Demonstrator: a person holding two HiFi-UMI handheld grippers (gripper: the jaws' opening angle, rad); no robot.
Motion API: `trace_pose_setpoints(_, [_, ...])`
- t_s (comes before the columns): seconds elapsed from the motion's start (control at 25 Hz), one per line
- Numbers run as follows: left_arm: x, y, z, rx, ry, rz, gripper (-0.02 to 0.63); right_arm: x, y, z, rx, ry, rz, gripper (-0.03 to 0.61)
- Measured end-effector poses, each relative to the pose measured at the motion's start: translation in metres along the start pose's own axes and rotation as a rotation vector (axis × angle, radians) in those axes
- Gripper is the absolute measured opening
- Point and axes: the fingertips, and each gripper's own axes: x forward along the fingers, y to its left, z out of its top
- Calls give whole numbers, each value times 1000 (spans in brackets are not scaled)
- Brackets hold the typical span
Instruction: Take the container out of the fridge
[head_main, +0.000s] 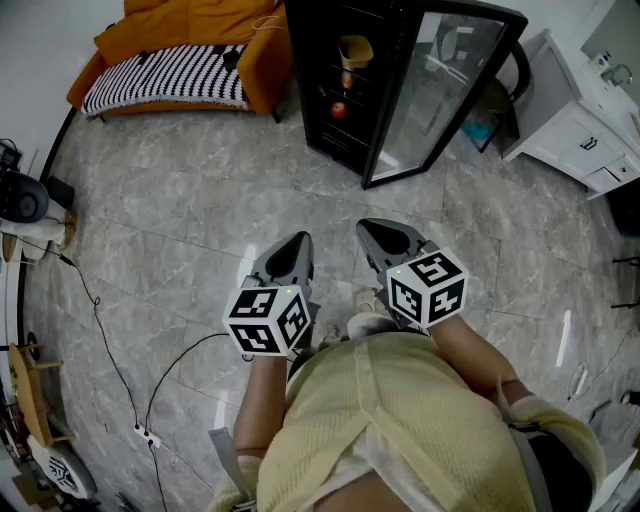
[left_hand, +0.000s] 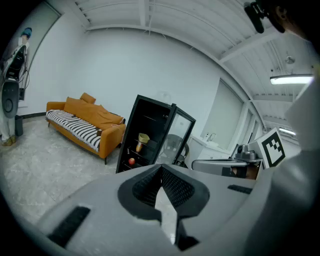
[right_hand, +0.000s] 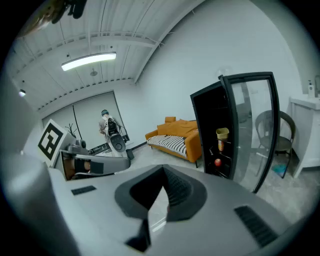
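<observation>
- Left gripper (head_main: 297, 240) jaws together, nothing between them, held low in front of the person over the floor (head_main: 180, 220).
- Right gripper (head_main: 372, 228) same: jaws together, empty, just beside the left one and a bit further forward.
- Fridge (head_main: 300, 60) stands straight ahead, well apart from both grippers; bare floor between.
- Glass door (head_main: 445, 90) already swung open, standing on the right side of the opening.
- Container (head_main: 355, 50), yellow, cup-like, sits upright on an upper shelf inside the fridge, above the red apple (head_main: 339, 109), which is on a lower shelf.
- Something small and orange between the container and the apple; too small to name.
- Key relation: the container lies ahead of both grippers and above them; in the right gripper view it shows right of the jaw line (right_hand: 222, 133), in the left gripper view left of it (left_hand: 143, 138), so it is roughly between the two lines of aim.
- Right gripper looks slightly nearer to the opening, though the open door is on its side; the left has the clearer path in.
- Container's long axis looks vertical, so a level side grasp seems to fit.
- Task barely begun: a walk-up is needed first, then the jaws must part before any reach.
- Orange sofa (head_main: 190, 50) left of the fridge, not involved.
</observation>
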Motion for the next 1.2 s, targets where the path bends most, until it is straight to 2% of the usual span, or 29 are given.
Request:
trace_pose_setpoints(0.32, [22, 1, 0, -6, 9, 36, 23, 12, -18, 7, 37, -6, 48, 28])
trace_pose_setpoints(0.84, [58, -2, 4, 17, 50, 99, 23, 35, -40, 18, 11, 21, 162, 29])
trace_pose_setpoints(1.04, [65, -1, -3, -5, 94, 120, 23, 39, -46, 18, 11, 30, 180, 29])
trace_pose_setpoints(1.2, [67, 3, 2, 9, 92, 143, 23, 45, -49, 21, 17, 32, 181, 29])
